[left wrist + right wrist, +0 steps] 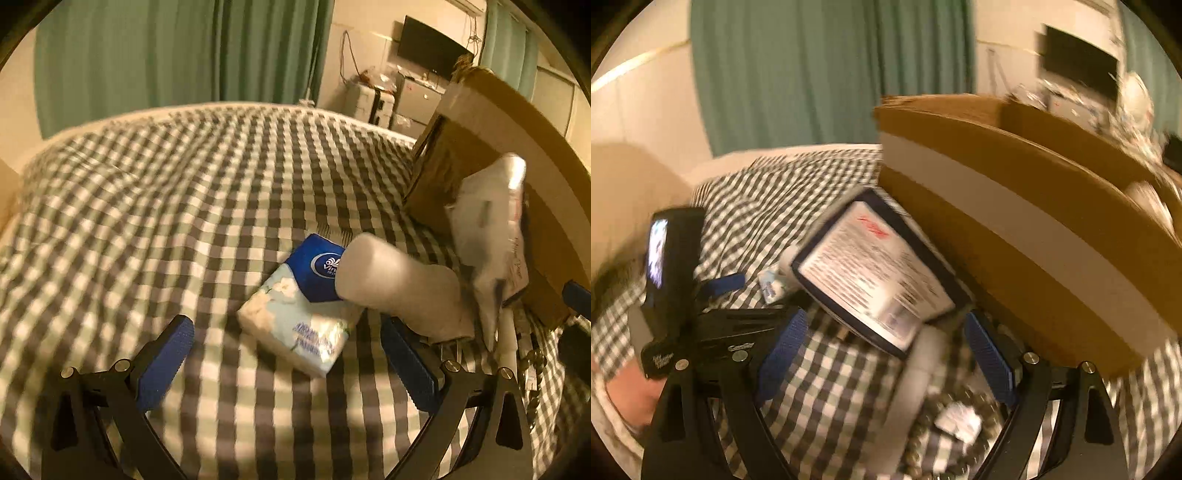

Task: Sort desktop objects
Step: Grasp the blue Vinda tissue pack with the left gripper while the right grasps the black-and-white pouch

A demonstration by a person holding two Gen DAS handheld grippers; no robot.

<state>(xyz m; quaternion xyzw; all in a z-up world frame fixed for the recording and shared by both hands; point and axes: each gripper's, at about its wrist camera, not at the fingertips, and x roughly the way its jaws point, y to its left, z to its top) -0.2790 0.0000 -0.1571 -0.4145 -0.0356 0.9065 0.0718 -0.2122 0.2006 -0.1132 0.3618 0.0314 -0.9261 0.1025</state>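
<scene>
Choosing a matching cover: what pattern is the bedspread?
Grey-and-white check bedspread; clearest in the left wrist view.

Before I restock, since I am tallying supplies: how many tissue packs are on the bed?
1. The tissue pack lies on the checked bedspread, ahead of the open left gripper. Others may be hidden behind the cardboard box.
</scene>
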